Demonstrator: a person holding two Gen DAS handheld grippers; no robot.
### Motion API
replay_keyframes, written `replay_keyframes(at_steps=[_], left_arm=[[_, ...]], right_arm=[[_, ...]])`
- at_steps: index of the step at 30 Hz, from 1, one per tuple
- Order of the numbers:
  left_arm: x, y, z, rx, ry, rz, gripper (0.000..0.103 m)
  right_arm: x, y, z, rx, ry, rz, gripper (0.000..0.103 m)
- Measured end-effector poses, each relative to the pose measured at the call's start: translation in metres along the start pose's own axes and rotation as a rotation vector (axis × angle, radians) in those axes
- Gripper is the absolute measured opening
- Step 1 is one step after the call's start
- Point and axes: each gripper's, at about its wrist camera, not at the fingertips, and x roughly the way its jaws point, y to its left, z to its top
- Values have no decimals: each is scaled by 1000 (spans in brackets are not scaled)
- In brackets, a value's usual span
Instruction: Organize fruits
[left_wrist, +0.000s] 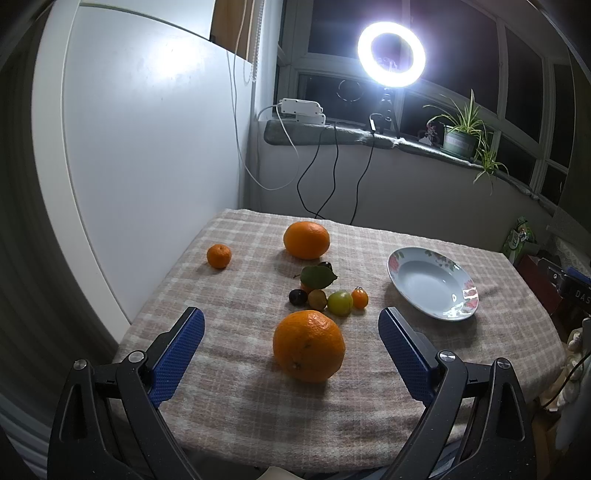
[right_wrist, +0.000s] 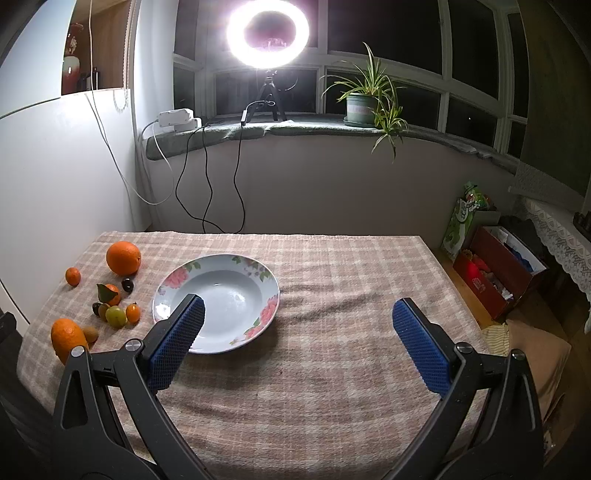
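A large orange lies on the checked cloth just ahead of my left gripper, which is open with nothing between its blue pads. Beyond it sits a cluster of small fruit: a green one, a dark one, a small orange one and a leafed mandarin. A second large orange and a mandarin lie farther back. The flowered plate is empty at the right. My right gripper is open over bare cloth, right of the plate; the fruit cluster lies left.
A white panel stands along the table's left side. A ring light, cables and a potted plant sit on the sill behind. Boxes and bags lie on the floor past the table's right edge.
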Motion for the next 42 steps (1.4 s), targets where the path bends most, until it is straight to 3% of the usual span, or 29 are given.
replay_keyframes(at_steps=[35,42], left_arm=[[-2,-3,-10,-14,0,-5,95],[5,8,-11,-76,2,-62,95]], right_arm=[[4,7,-5,-3,12,9,103],[12,6,-7,-2,39,83,103]])
